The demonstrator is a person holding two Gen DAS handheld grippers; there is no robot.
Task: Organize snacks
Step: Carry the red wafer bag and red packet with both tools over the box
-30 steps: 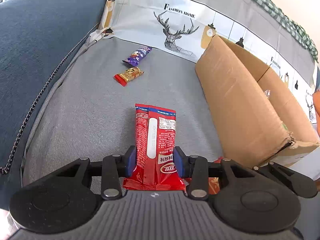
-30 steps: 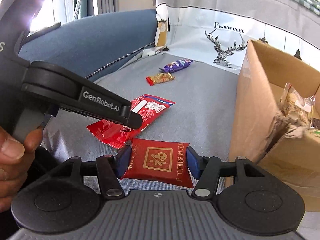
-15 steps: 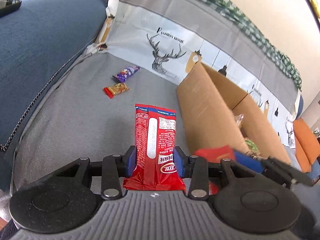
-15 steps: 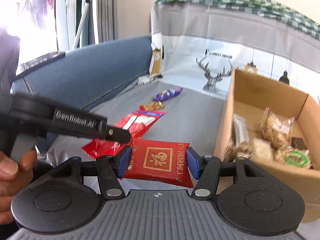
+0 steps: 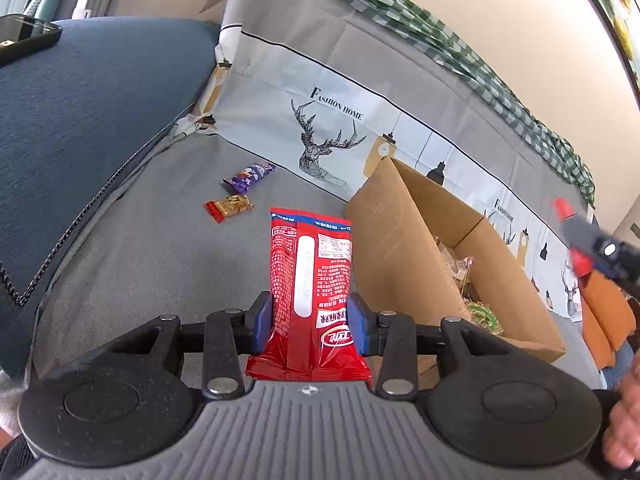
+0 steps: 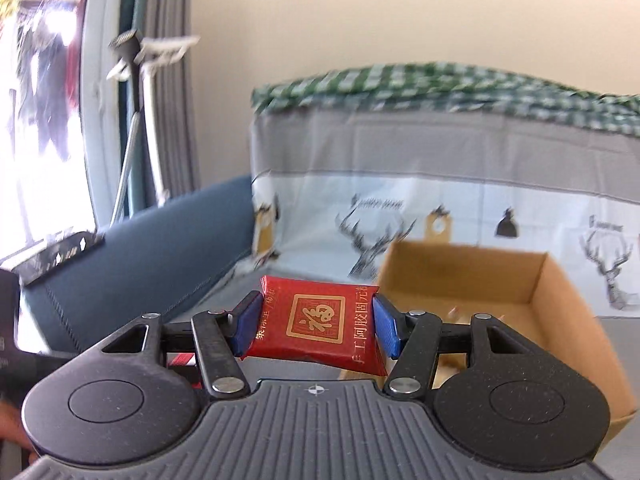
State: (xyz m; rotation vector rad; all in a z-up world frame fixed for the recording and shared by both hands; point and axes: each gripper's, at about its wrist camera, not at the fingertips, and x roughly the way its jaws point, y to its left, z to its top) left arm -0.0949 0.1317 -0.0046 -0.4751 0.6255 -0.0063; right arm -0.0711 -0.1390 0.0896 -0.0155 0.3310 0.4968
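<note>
A grey sofa seat (image 5: 132,248) is lying below a deer-print cover (image 5: 320,128), carrying two small wrapped snacks (image 5: 240,192) and an open cardboard box (image 5: 404,256). The box's contents are looking blurred, probably more snacks. The left claw (image 5: 310,320) is gripping a long red packet (image 5: 310,272) above the seat, while the right claw (image 6: 316,328) is clamping a red pouch (image 6: 320,324) near the box.

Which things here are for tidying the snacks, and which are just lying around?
For the job:
- long red snack packet, in the left gripper
- red packet with gold square, in the right gripper
- cardboard box
- purple snack
- gold-and-red snack

Just lying about:
- phone
- deer-print cover
- orange cushion
</note>
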